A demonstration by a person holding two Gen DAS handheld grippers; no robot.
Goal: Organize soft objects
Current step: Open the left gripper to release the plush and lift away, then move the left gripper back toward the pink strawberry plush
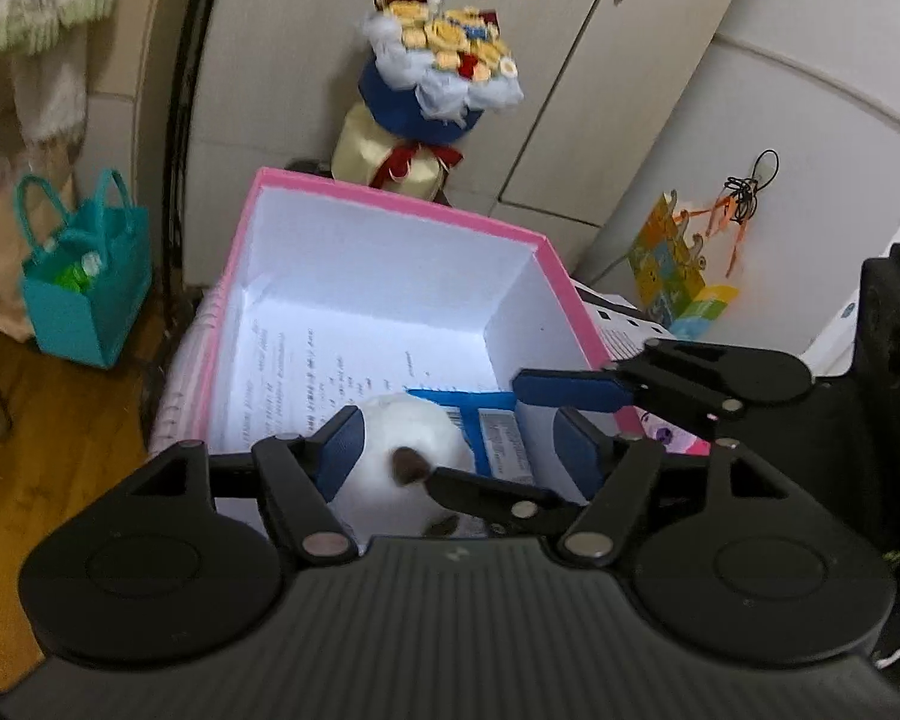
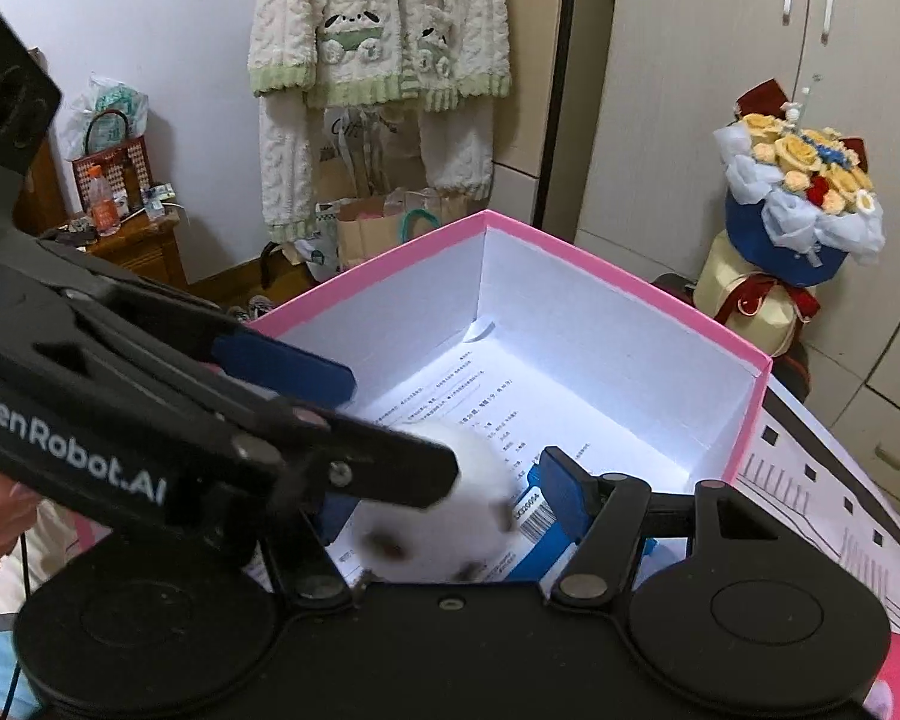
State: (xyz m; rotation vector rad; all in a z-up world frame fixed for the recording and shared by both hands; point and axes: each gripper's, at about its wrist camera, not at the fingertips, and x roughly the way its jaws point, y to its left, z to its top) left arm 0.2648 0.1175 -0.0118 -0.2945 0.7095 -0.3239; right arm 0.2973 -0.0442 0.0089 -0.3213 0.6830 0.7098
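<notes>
A white plush toy (image 1: 408,468) with brown spots lies in the near end of an open pink box (image 1: 390,204) with a white inside. My left gripper (image 1: 465,450) hovers over it, jaws wide open, the toy between them but not squeezed. My right gripper (image 2: 450,501) is also open above the same toy (image 2: 450,516), which looks blurred. Each gripper shows in the other's view: the right one (image 1: 570,420) enters from the right, the left one (image 2: 282,402) crosses from the left. Printed paper (image 1: 318,378) and a blue card (image 1: 480,420) line the box floor.
A flower bouquet (image 1: 438,60) stands behind the box by white cupboards. A teal bag (image 1: 84,288) sits on the wooden floor at the left. A fleece jacket (image 2: 378,48) hangs on the wall. Printed sheets (image 2: 822,492) lie right of the box.
</notes>
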